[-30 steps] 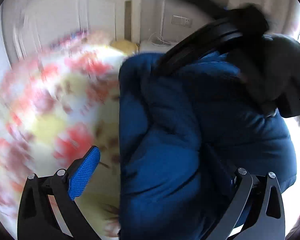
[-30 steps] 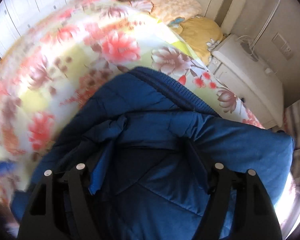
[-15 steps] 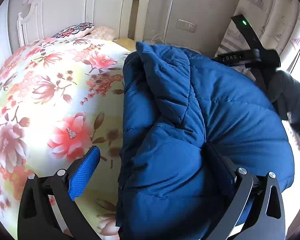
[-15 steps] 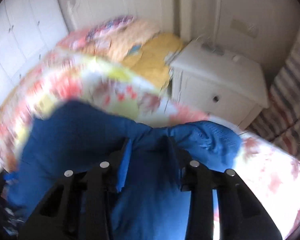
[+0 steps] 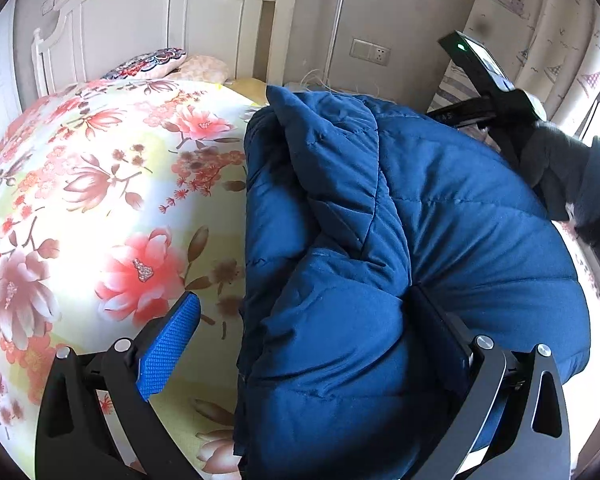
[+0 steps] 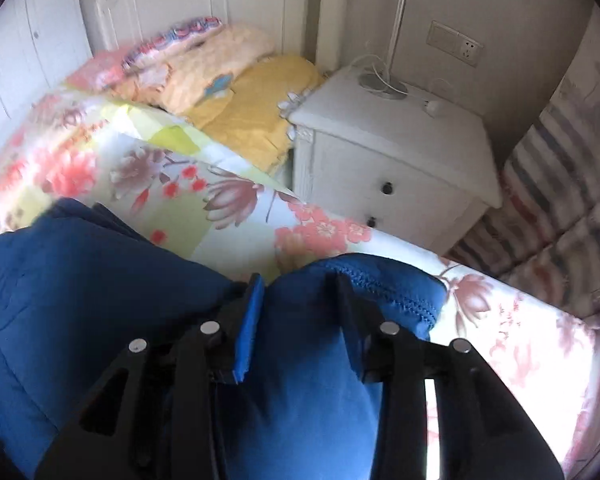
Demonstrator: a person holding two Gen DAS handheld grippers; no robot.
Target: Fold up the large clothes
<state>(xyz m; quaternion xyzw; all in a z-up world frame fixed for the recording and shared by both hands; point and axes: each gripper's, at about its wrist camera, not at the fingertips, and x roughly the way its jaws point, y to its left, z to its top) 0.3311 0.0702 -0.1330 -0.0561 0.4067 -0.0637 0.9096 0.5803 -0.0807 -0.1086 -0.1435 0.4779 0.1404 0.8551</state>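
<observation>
Bunching jacket (image 6: 308, 360) between right tool (image 6: 296, 300) fingers

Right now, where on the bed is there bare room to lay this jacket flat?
Free: the floral bedspread between the blue puffer jacket and the pillows at the headboard. Crowded: the nightstand side, where the jacket is bunched near the bed's edge.

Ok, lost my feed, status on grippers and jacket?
Right gripper clamped on blue jacket edge. Left gripper open, jacket between its fingers. Jacket bunched on floral bedspread. Nothing obstructing.
</observation>
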